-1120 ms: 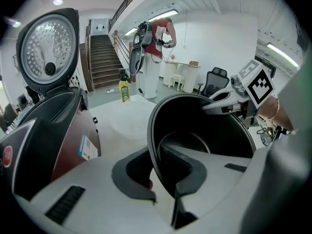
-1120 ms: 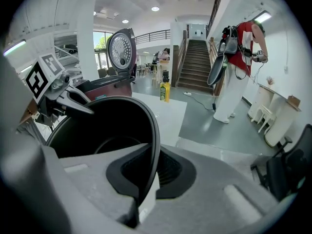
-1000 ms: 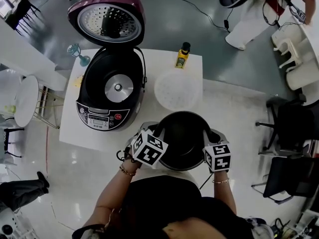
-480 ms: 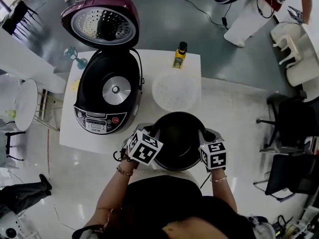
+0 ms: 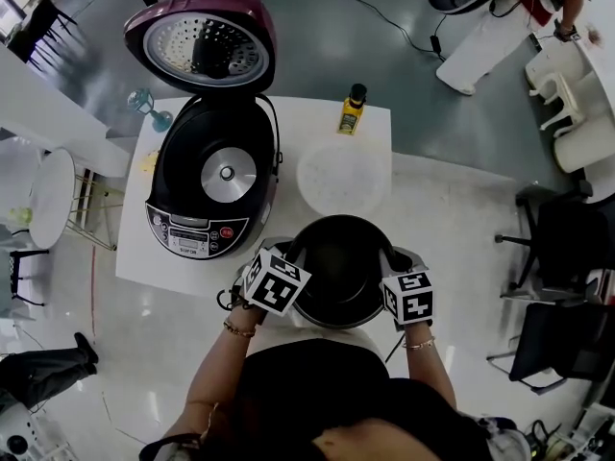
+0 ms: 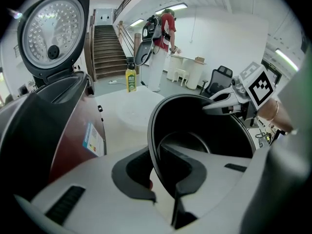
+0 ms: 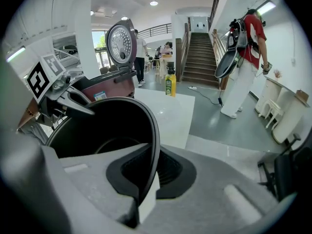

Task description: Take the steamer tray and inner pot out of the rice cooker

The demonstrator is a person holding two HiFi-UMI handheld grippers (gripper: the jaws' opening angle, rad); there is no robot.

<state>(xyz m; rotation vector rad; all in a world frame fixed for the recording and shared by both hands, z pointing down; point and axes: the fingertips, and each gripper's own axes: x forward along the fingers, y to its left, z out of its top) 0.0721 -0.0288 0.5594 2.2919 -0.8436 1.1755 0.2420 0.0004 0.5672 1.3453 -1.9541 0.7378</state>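
Nearest the person, the black, round metal inner pot [image 5: 344,275] is held between both tools at the near edge of the white square table [image 5: 309,123]. Whether its base touches the tabletop I cannot tell. The left gripper [image 5: 296,257] is clamped on the pot's left rim and the right gripper [image 5: 392,259] on the opposite rim.

I judge the pot stiff, fairly heavy and slick-coated. Two opposed pinches on the thin rolled rim look like the sensible hold, and it should be kept level so that it neither pivots nor slips.

Only the gripper views show the bite itself. In each, the rim runs edge-on between the pads, one pad inside the wall and one outside, and each view also shows the other gripper across the pot.

Only the head view gives the layout. Just behind the pot, the translucent white round steamer tray [image 5: 343,173] lies on the table, already out. To its left stands the maroon-and-black rice cooker [image 5: 216,176], lid up, its cavity bare down to the silver heating plate. At the far edge stands a yellow bottle [image 5: 352,109] with a black cap.
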